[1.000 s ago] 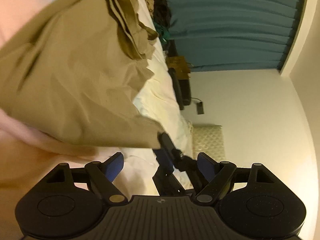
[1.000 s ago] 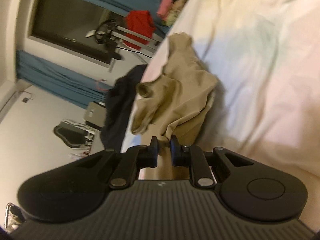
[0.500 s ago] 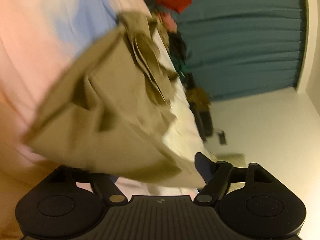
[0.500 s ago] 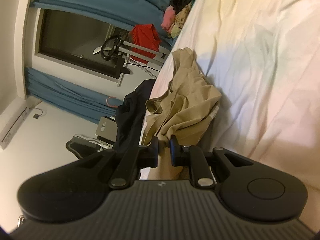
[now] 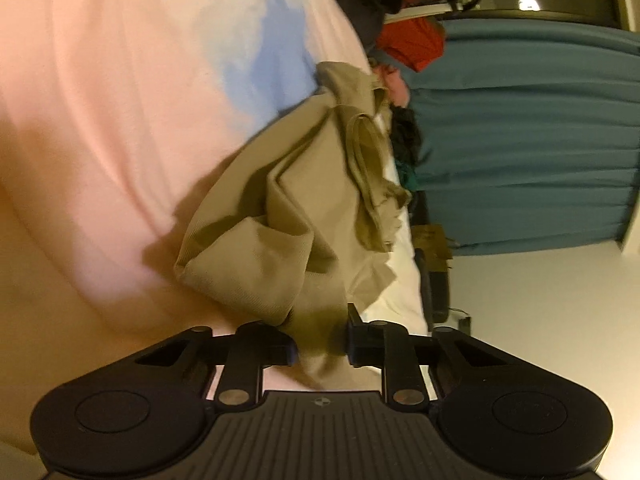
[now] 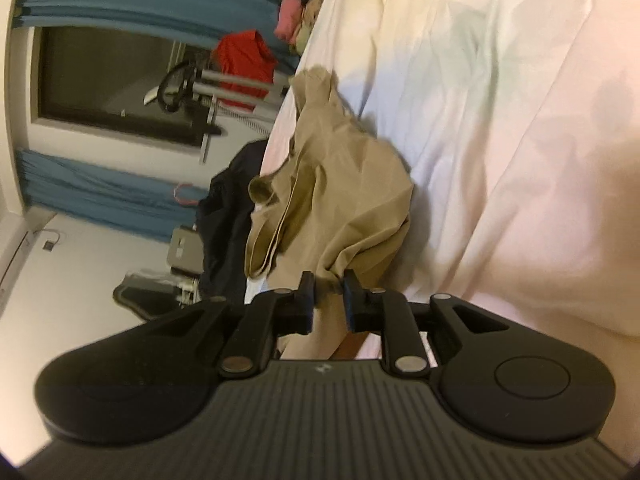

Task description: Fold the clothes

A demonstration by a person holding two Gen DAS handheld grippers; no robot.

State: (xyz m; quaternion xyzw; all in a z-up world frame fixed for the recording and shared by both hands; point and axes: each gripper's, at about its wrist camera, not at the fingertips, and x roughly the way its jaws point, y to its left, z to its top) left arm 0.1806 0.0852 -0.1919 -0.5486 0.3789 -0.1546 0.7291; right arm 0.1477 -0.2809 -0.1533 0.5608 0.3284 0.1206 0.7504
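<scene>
A crumpled tan garment (image 5: 288,216) lies on the pale pink bed sheet (image 5: 120,120). My left gripper (image 5: 320,336) is closing on its near edge, and a thick fold fills the gap between the two fingers. In the right wrist view the same tan garment (image 6: 344,192) is heaped beside the edge of the bed sheet (image 6: 500,120). My right gripper (image 6: 328,296) is opening. A bunched corner of the cloth still sits between its fingers, and the pads look to have eased off it.
Teal curtains (image 5: 520,140) hang beyond the bed. A red garment (image 6: 246,60) hangs on a metal rack (image 6: 180,88) by a dark window. Dark clothing (image 6: 224,216) is draped off the bed's edge next to the tan garment.
The left gripper has swung down toward the garment and narrowed around its near fold. The garment has dropped onto the bed. The right gripper's fingers have parted slightly.
</scene>
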